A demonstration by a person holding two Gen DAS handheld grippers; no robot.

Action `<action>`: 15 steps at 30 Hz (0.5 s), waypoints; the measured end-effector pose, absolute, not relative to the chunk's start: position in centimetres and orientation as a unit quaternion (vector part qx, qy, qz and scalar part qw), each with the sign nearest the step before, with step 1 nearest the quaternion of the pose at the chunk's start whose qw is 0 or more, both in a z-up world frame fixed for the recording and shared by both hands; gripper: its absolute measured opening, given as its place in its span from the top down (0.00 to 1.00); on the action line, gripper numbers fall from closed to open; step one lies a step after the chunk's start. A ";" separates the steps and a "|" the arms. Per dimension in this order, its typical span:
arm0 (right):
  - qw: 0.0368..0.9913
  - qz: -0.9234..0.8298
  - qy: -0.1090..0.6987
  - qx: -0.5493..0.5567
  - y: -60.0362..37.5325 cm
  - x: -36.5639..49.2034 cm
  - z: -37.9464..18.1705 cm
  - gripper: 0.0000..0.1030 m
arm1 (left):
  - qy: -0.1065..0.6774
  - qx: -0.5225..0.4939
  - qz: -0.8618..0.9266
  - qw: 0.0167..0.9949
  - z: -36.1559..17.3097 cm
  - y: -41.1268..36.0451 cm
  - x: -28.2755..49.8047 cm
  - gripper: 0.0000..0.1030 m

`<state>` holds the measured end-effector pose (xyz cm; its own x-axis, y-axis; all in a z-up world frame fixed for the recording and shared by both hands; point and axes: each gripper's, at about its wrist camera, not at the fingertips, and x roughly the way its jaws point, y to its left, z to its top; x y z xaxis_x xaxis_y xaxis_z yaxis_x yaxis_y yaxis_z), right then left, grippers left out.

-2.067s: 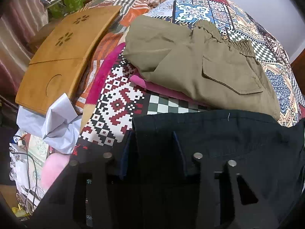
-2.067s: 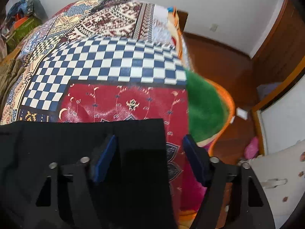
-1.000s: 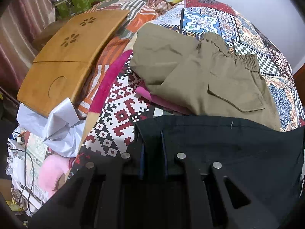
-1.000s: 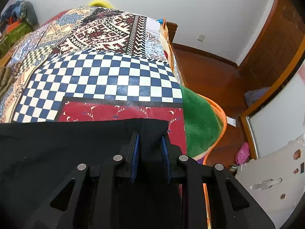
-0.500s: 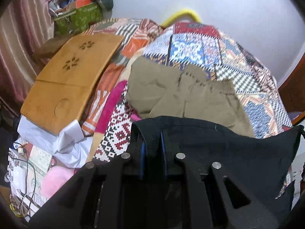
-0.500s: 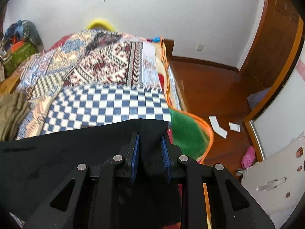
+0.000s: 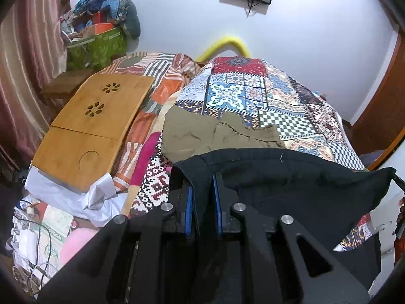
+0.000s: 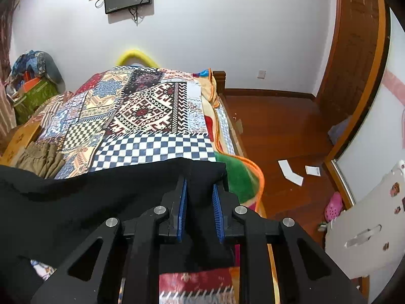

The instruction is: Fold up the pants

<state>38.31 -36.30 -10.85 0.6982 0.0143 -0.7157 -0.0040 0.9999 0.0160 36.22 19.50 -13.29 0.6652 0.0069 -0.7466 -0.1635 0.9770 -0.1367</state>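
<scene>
The black pants (image 7: 291, 177) are now hanging in the air above the bed (image 8: 152, 116), no more lying flat. The left gripper (image 7: 202, 202) is pinching one corner; the right gripper (image 8: 200, 202) is closing tighter on the other. Both have risen — the fold-over is probably starting, toward the khaki pants (image 7: 202, 136).
</scene>
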 end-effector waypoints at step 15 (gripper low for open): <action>0.928 0.007 0.370 0.039 -38.3 29.8 -8.6 0.85 | 0.382 -0.091 0.015 0.920 -10.5 17.3 27.5 0.86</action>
<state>29.83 -38.35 -8.55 0.7258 0.0426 -0.6866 0.0150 0.9969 0.0777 27.47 17.29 -10.51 0.7077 -0.0417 -0.7053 -0.0968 0.9831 -0.1553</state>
